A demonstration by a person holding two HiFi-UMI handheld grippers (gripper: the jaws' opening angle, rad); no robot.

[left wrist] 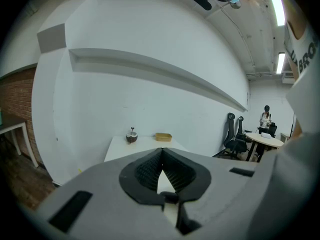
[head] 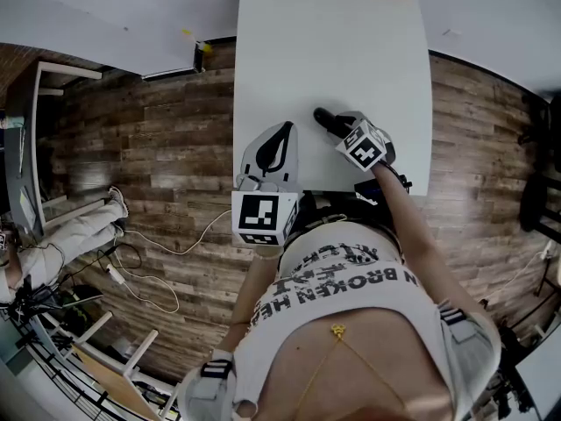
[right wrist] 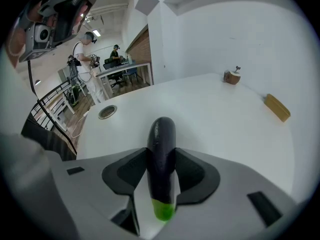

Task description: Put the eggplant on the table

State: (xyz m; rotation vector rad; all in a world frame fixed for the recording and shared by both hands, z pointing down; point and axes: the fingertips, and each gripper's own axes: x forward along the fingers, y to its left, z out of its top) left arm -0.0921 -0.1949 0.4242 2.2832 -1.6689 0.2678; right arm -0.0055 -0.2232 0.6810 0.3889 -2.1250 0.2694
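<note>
Now the right tool (right wrist: 161, 156) pinches the dark purple, green-capped eggplant (right wrist: 161, 131) low over the white rectangular surface (right wrist: 215, 114). The step in hand looks like the set-down. Next it probably needs contact, then spreading jaws. The left tool (left wrist: 161, 159) is pressed together, empty.

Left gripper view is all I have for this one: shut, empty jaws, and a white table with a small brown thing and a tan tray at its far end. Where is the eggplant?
Observer: In the right gripper. The eggplant is clamped between its jaws, green stem end toward that camera.
Operator: Is it down on the table yet?
Observer: The head view shows it low over the table near the close end, dark tip toward the far end. I cannot tell whether it touches.
Operator: And where is my gripper relative to that?
Observer: The left gripper is at the table's near left corner, beside the right one.
</note>
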